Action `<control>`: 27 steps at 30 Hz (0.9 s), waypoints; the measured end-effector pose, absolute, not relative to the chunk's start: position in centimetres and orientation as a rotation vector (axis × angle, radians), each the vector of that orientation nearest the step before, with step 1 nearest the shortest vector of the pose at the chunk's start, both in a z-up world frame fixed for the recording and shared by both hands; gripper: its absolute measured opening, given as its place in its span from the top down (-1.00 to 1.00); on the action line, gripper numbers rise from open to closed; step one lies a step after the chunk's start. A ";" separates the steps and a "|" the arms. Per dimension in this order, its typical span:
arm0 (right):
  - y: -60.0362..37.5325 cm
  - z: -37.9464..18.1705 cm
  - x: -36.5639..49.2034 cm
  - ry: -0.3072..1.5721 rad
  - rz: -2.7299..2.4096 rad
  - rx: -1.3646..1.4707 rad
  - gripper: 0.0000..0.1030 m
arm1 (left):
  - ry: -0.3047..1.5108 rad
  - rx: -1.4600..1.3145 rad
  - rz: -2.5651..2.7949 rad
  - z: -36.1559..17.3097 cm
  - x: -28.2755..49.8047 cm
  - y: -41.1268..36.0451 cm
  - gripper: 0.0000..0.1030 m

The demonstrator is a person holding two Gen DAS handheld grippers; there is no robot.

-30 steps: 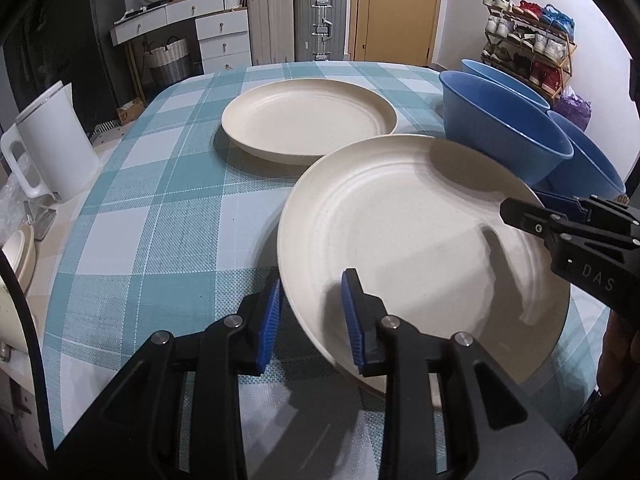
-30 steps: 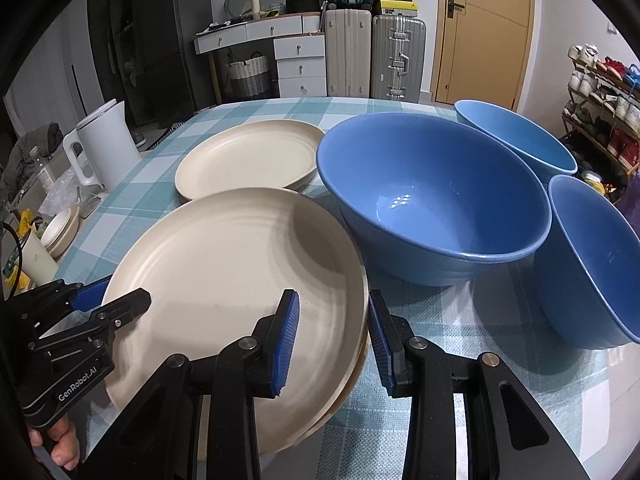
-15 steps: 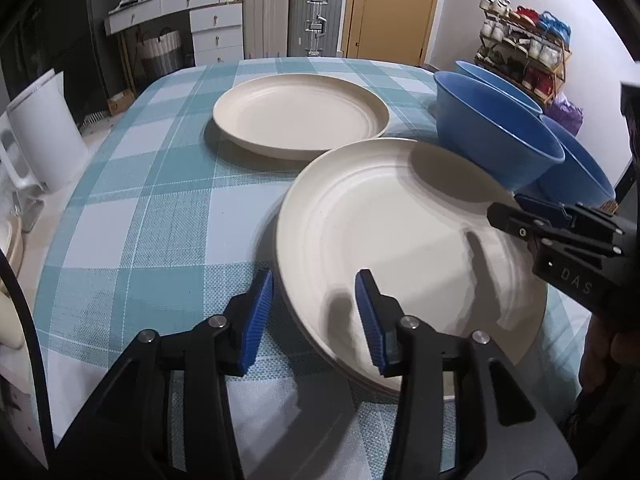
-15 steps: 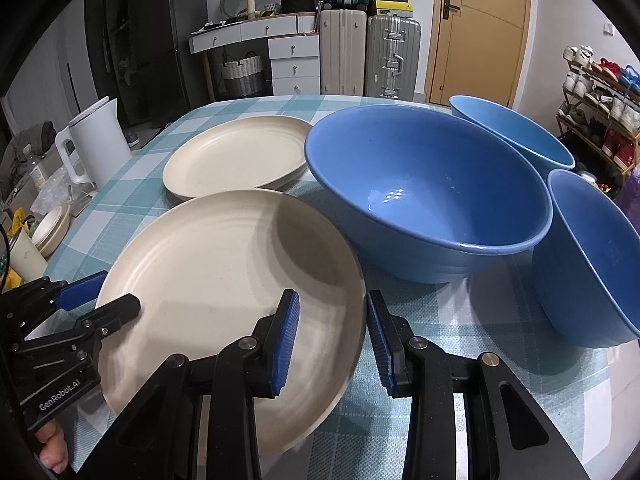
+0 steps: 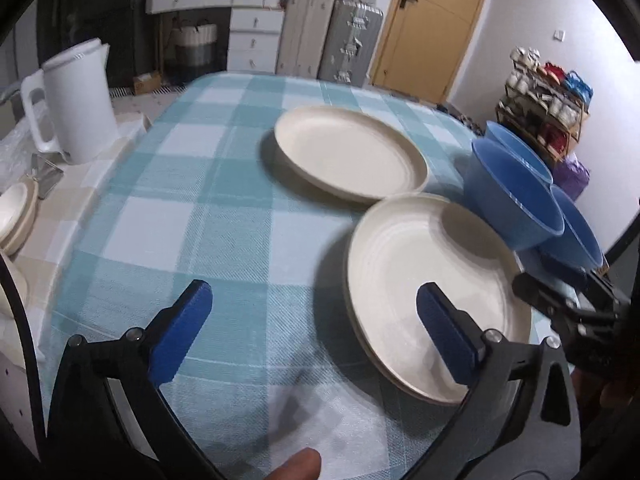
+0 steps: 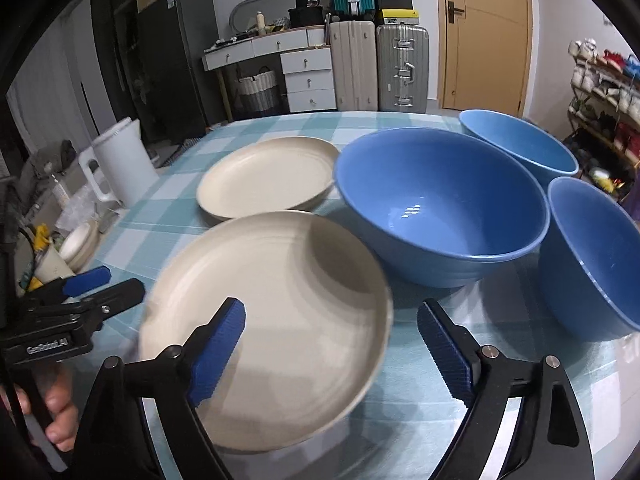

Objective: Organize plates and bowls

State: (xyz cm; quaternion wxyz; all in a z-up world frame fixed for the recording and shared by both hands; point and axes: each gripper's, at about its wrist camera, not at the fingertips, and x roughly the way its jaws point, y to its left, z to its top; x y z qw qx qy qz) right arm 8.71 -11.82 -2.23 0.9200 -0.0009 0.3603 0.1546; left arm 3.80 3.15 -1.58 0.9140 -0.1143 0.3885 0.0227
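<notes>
Cream, matte and faintly speckled: near plate (image 6: pixel 272 320), round, shallow, with a raised rim and faint concentric rings in the well. Resting flat on checked tablecloth (image 5: pixel 168 216), teal and white, woven texture visible close up. Edges of this plate smeared by motion blur in the right wrist view. Far plate (image 6: pixel 268 176) of the same cream make, lying just behind the near one; whether the two rims touch cannot be told.

Glossy blue large bowl (image 6: pixel 440 208), deep and round, light glinting on its inner wall, just right of the near plate. Back bowl (image 6: pixel 516 144) behind it and side bowl (image 6: pixel 592 256) at the right, the latter cut off by the frame edge. In the left wrist view bowls overlapping one another, only partly readable.

Left gripper (image 5: pixel 316 328) spread wide, ribbed blue pads on black arms, nothing between them; right pad above the near plate's left portion, contact not determinable. Right gripper (image 6: pixel 332 340) likewise spread wide and holding nothing, left pad over the plate's front, right pad over bare cloth.

White smooth plastic kettle (image 5: pixel 76 100) off the cloth at left. Fingertip (image 5: pixel 300 466) at the bottom edge, blurred, mostly cut off.
</notes>
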 end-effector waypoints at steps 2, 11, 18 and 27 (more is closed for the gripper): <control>-11.3 -1.9 8.2 0.729 0.323 -0.012 -0.86 | 0.787 -0.229 0.056 -0.8 3.5 3.4 -0.98; -9.6 1.7 6.6 0.652 0.404 -0.062 -0.97 | 0.745 -0.215 0.074 2.4 3.2 3.5 -0.98; -9.8 6.5 7.7 0.576 0.440 -0.073 -0.99 | 0.729 -0.161 0.103 4.8 4.6 3.3 -0.98; -11.5 9.8 12.8 0.578 0.451 -0.049 -0.99 | 0.745 -0.168 0.129 5.4 8.4 4.0 -0.98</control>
